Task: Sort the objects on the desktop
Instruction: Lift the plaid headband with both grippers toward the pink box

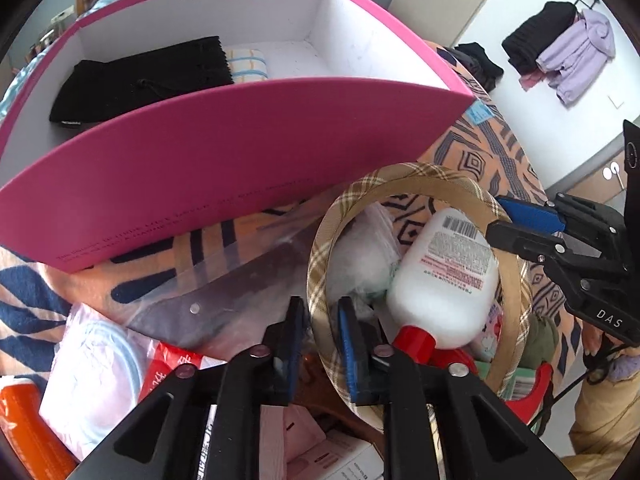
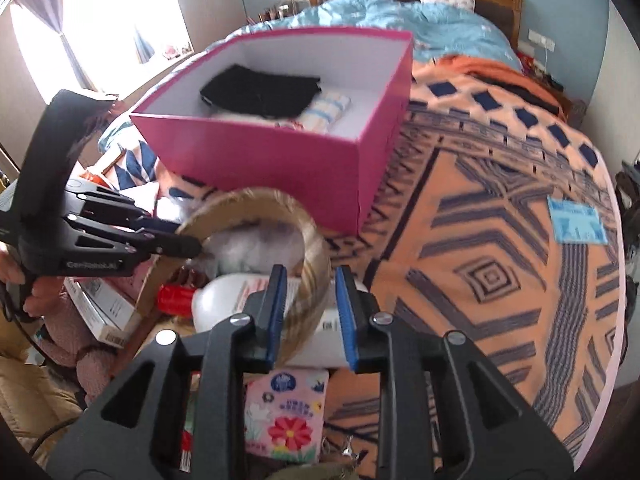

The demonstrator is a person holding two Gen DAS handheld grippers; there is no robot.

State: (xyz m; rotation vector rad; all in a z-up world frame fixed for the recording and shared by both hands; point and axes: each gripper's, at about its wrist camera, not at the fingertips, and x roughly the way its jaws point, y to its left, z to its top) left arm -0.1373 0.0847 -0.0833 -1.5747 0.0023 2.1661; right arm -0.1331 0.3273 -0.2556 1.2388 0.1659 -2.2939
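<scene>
A beige plaid headband [image 1: 420, 176] arches over a white bottle with a red cap [image 1: 444, 276]. My left gripper [image 1: 320, 344] has its blue pads on either side of the band's left arm, seemingly pinching it. My right gripper [image 2: 310, 312] straddles the band's other arm [image 2: 312, 256] with its jaws apart; it also shows at the right of the left wrist view [image 1: 516, 224]. The left gripper shows in the right wrist view [image 2: 180, 236] at the band's far end. The pink box [image 1: 224, 168] stands just beyond, holding a black cloth [image 1: 144, 80] and a striped cloth [image 1: 246, 64].
Clutter lies under the headband: a clear zip bag [image 1: 224, 292], an orange bottle [image 1: 24, 424], a pink flowered packet [image 2: 286, 416], white cartons [image 2: 104, 316]. The patterned orange blanket [image 2: 500, 240] spreads to the right. Clothes hang on a wall rack [image 1: 560, 48].
</scene>
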